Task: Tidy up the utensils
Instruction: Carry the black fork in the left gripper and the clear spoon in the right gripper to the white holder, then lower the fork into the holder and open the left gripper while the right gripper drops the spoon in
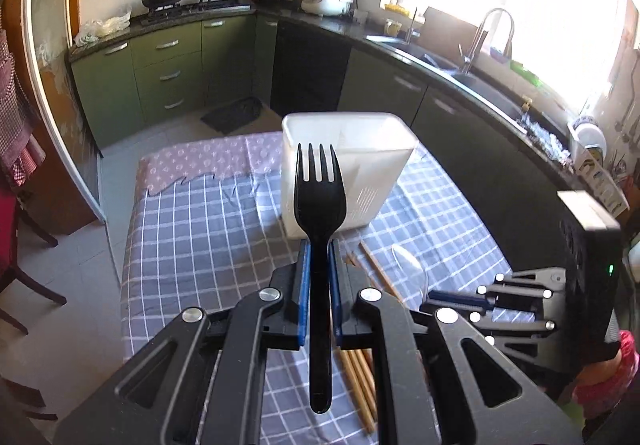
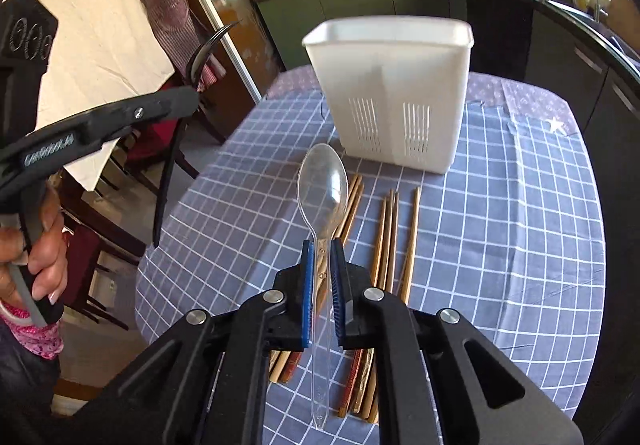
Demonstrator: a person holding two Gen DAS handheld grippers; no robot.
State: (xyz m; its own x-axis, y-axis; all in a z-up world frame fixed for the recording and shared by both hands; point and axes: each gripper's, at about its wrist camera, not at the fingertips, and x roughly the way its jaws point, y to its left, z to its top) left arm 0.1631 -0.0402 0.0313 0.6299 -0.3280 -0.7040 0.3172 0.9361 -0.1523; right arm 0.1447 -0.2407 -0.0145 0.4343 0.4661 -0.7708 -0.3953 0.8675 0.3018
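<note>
The left gripper [image 1: 319, 245] is clamped on the handle of a black plastic fork [image 1: 319, 201], blue pads pressed to either side, tines pointing toward twelve o'clock and the handle end trailing back to six. Directly past the tines stands a white plastic two-compartment utensil holder [image 1: 360, 161] with slotted vents low on its walls, upright on a table covered in a grey-blue cloth with a white grid [image 1: 208, 229].

The right gripper [image 2: 322, 245] is clamped on the stem of a clear plastic spoon [image 2: 323, 185], bowl toward twelve o'clock, held above the cloth. In the right wrist view the holder sits at about one o'clock from the spoon bowl. Light wooden chopsticks [image 2: 390, 241] lie flat on the cloth between the holder and the gripper, loosely side by side and running roughly twelve to six; a few with darker reddish ends show under the gripper body.

At nine o'clock in the right wrist view the left gripper appears from the side, gripped by a hand [image 2: 40, 245] with a pink sleeve at the wrist. White lettering runs along its black arm, too blurred to read.
</note>
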